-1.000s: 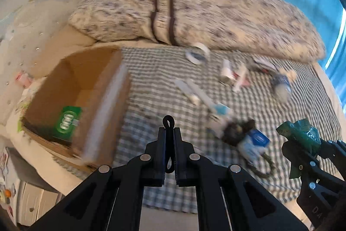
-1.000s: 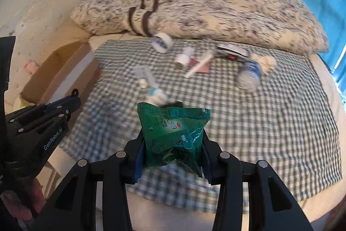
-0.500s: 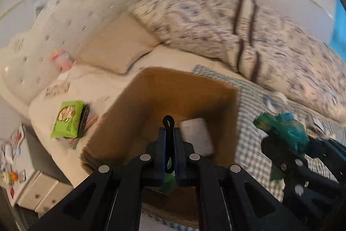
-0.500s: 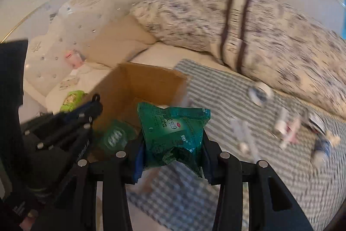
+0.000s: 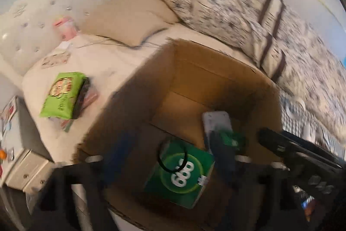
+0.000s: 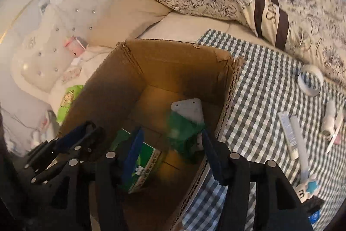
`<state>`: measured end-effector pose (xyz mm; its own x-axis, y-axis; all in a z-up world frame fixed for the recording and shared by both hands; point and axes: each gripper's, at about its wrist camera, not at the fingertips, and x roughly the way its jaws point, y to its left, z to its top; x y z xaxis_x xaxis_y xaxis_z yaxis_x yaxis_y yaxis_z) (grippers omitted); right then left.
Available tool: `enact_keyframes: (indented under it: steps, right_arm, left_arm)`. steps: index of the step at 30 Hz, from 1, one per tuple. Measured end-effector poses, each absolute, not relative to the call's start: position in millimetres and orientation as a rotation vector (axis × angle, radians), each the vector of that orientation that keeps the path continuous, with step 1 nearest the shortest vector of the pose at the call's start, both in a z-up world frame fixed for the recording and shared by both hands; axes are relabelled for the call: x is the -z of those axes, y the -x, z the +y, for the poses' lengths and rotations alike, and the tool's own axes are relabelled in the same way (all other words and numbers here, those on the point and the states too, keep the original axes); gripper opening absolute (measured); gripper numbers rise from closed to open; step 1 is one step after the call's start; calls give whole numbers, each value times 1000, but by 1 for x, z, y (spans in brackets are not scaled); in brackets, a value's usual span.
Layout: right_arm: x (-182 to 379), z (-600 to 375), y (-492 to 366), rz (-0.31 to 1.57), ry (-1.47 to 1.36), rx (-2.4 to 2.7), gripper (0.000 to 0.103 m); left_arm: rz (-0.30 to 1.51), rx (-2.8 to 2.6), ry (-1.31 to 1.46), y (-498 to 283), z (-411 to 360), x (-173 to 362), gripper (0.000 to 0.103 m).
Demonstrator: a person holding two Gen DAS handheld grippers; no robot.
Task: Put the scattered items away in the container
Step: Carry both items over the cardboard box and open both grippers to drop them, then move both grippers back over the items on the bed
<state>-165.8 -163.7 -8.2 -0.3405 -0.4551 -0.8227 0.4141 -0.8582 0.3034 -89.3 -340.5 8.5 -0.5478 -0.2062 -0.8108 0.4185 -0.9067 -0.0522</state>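
Note:
An open cardboard box (image 6: pixel 173 49) stands on the bed, and both grippers hang over it. My left gripper (image 5: pixel 170 144) is blurred and its jaws are opening wide. A black hair tie (image 5: pixel 172 158) lies loose below them on a green carton (image 5: pixel 179 176) in the box. My right gripper (image 6: pixel 173 144) is opening too. The green packet (image 6: pixel 183 133) is blurred between its fingers, clear of the left pad and dropping into the box beside a grey pad (image 6: pixel 190 109). The left gripper (image 6: pixel 71 144) also shows at the box's left wall.
On the checked cloth (image 6: pixel 259 90) right of the box lie a tape roll (image 6: pixel 310 80), tubes (image 6: pixel 287 133), a toothbrush (image 6: pixel 302 155) and a small bottle (image 6: pixel 328 120). A lime wipes pack (image 5: pixel 62 99) lies left of the box. A nightstand (image 5: pixel 23 170) stands at the bed's edge.
Both grippers swung left from over the checked cloth to above the box. The left jaws opened and let the hair tie go. The right jaws widened and the green packet slipped down.

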Motion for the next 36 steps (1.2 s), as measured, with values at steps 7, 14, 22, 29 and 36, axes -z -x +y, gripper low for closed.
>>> enact_keyframes:
  steps: [7,14,22,29,36]
  right_arm:
    - [-27,-144,146,-45,-1265,2304,75]
    - [-73,-65,98,-40,-1134,2439,76]
    - [-93,78,18,-46,-1063,2700,86]
    - [-25,163,-19,-65,-1208,2808,87]
    - [34,234,-25,-192,-1411,2818,87]
  left_arm:
    - [266,2540,-1189,78,-314,-37,103]
    - [176,2705,-1178,52,-224,-62,103]
    - [112,2850,-1305,22,-100,-28,103]
    - [-14,2845,-1395,14,-26,31,103]
    - [-26,2845,-1469,38,-1,44,103]
